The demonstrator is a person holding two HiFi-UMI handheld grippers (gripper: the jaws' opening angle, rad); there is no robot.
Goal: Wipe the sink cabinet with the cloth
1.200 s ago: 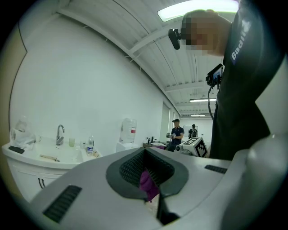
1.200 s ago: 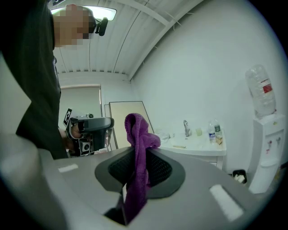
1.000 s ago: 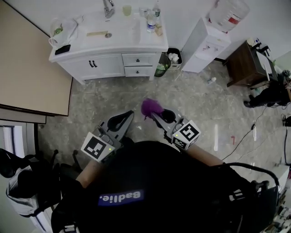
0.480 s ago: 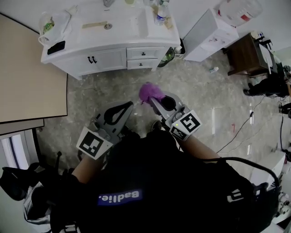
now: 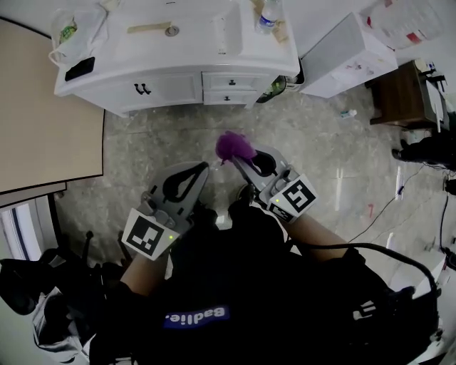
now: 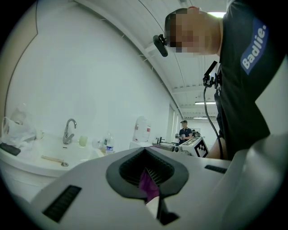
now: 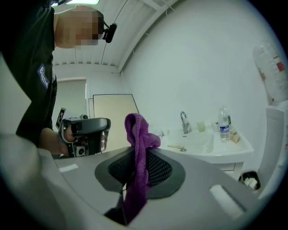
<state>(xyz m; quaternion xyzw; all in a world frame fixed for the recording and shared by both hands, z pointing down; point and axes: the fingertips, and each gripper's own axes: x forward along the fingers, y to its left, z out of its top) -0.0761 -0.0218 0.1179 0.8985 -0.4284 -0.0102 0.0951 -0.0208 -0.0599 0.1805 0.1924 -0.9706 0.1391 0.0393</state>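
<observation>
- Nearer to the white sink cabinet with drawers (image 5: pixel 171 85) than a second ago, both grippers have been carried forward, and the cabinet is now cut off by the top edge of the head view.
- At the cabinet top's left end a flat black phone (image 5: pixel 79 68) is laid, with a clear plastic water bottle (image 5: pixel 268 16) near the right end.
- The left gripper (image 5: pixel 202 170) is held over the grey stone floor (image 5: pixel 320 157), its jaws drawn together; only a thin purple sliver is seen in their slit.
- The purple terry cloth (image 5: pixel 231 145) is pinched between the closed jaws of the right gripper (image 5: pixel 235 160), bunched above the tips, well apart from the cabinet front.
- A white box-shaped water dispenser (image 5: pixel 349 57) is seen just beside the cabinet's right.
</observation>
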